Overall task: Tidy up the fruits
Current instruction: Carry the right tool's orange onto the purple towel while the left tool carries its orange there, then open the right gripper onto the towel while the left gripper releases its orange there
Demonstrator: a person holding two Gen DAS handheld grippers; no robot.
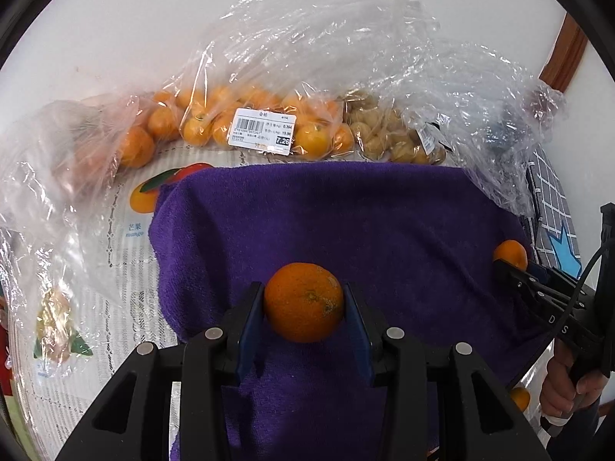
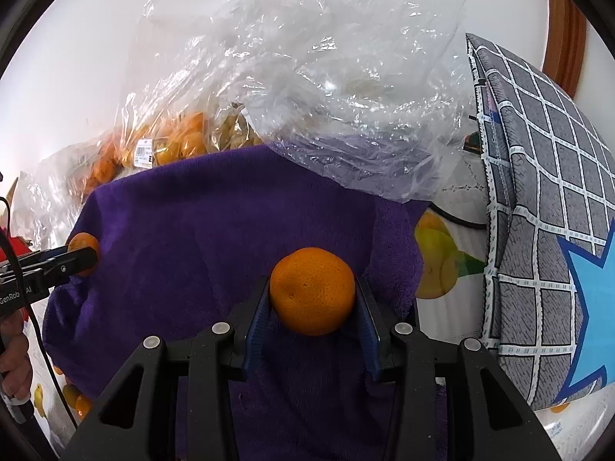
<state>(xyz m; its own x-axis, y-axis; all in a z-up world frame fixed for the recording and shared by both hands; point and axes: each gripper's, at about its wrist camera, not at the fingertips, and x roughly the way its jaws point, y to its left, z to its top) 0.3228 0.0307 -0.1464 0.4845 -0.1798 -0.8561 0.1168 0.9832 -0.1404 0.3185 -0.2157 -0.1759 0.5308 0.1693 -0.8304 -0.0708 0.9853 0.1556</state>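
Observation:
My left gripper [image 1: 303,299] is shut on an orange tangerine [image 1: 303,302] just above a purple towel [image 1: 346,215]. My right gripper [image 2: 312,294] is shut on a second tangerine [image 2: 312,291] over the same towel [image 2: 215,230]. Each gripper shows in the other view: the right one with its tangerine [image 1: 510,254] at the towel's right edge, the left one with its tangerine [image 2: 82,247] at the left edge. A clear bag of small oranges [image 1: 238,123] with a price label and a bag of pale yellowish fruits [image 1: 388,134] lie behind the towel.
Crumpled clear plastic bags [image 2: 326,88] pile up behind and over the towel's far right corner. A grey checked cushion with a blue star [image 2: 546,230] stands at the right. A fruit-printed tablecloth [image 1: 127,253] covers the table. Loose small oranges [image 2: 77,399] lie near the front left.

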